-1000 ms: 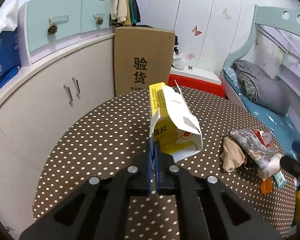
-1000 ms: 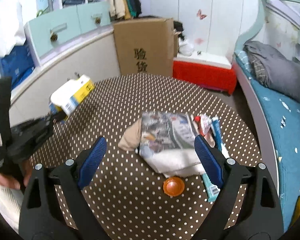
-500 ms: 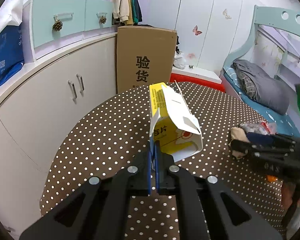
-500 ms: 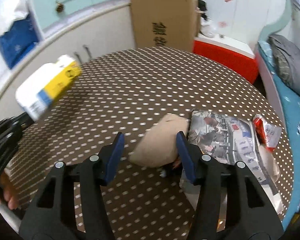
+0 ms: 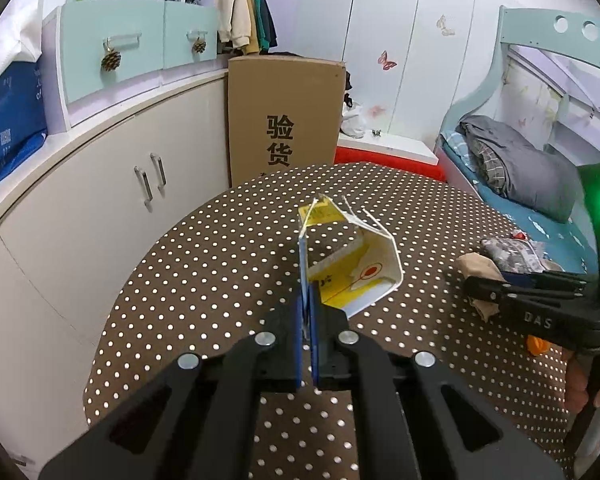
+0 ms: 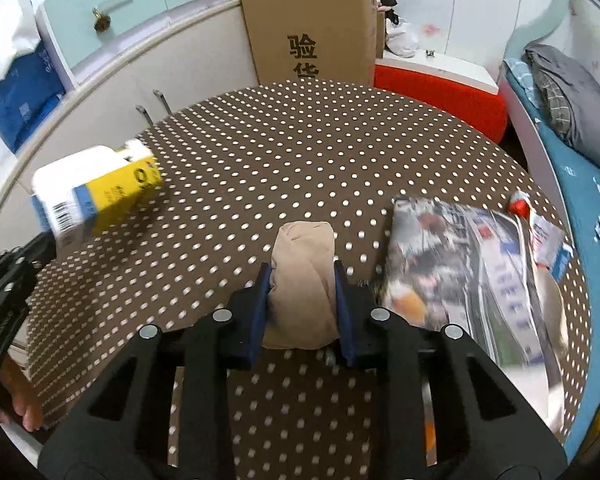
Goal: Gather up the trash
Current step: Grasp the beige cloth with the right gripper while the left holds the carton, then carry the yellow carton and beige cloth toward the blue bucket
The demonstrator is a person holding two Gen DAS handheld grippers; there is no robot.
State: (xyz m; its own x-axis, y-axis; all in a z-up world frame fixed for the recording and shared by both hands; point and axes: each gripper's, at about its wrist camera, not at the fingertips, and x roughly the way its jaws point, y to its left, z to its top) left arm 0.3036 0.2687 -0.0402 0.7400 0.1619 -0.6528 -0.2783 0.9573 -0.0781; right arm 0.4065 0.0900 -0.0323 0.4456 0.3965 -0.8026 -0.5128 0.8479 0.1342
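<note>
Sock on table; carton left, newspaper right.

Matt cardboard carton, soft cloth wad

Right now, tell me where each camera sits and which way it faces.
Left wrist: sits on the left gripper, facing down across the polka-dot table toward the cardboard box; its fingers pinch an opened yellow-and-white carton.
Right wrist: sits on the right gripper, facing steeply down at the table; its jaws are closing around a beige cloth wad beside a crumpled magazine.
Shared: carton, cloth wad, table, box, and each view shows the other gripper.
</note>
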